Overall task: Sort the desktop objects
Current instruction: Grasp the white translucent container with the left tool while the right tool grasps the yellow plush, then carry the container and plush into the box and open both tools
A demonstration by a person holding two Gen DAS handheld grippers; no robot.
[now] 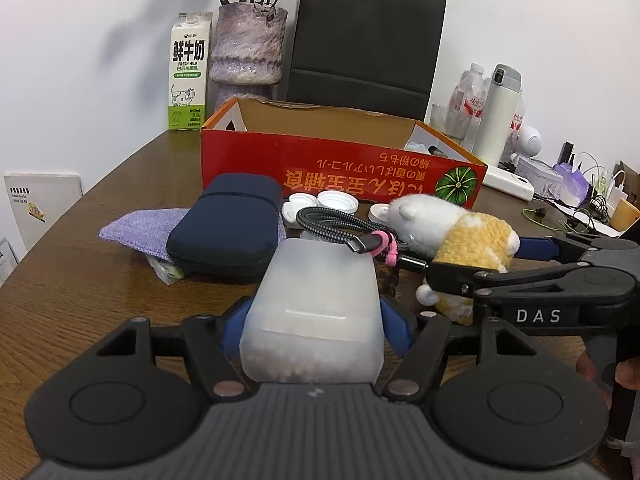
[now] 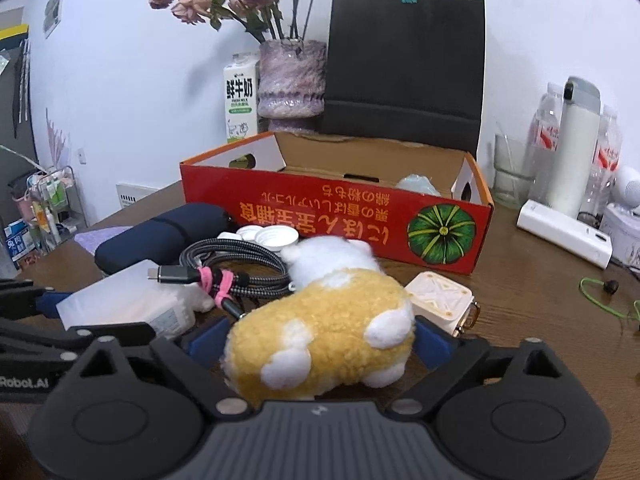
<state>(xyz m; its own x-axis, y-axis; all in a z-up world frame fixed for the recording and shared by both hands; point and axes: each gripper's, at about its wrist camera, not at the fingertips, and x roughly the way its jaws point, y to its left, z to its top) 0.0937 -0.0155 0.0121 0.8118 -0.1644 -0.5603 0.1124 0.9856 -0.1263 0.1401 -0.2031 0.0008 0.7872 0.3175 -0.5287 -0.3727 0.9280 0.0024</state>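
**Left wrist view.** Shows the left gripper (image 1: 316, 320) clamped on a translucent white box (image 1: 316, 292), blue pads (image 1: 234, 330) pressed against both of its sides. Places the box dead centre between the fingers, low over the brown table (image 1: 100, 300), near end close to the camera. Runs its long axis straight away from the lens, along the fingers, far end towards a coiled braided cable (image 1: 336, 224) whose plug lies on its top edge. Just left of the box, a navy pouch (image 1: 228, 232) on a purple cloth (image 1: 140, 228); beyond, white bottle caps (image 1: 336, 200) and an open red carton (image 1: 340, 168). On the right, the right gripper (image 1: 476, 260) reaching in sideways, one finger in front of a yellow-and-white plush toy (image 1: 472, 236) and one behind it. Lays the toy lengthwise from near right to far left, white head towards the caps.

**Right wrist view.** Puts the plush toy (image 2: 320, 328) squarely between the fingers of the right gripper (image 2: 320, 340), resting on the table, fur reaching both blue pads (image 2: 208, 340). Cannot tell whether the pads squeeze it or merely flank it. Points the toy's long axis away from the camera and slightly right, yellow rump nearest, white head towards the red carton (image 2: 340, 216). Just right of the toy, a small cream box (image 2: 438, 300); to its left, the cable (image 2: 232, 264) and the white box (image 2: 128, 300), slanting from lower left to upper right in the grasp of the left gripper (image 2: 80, 312).
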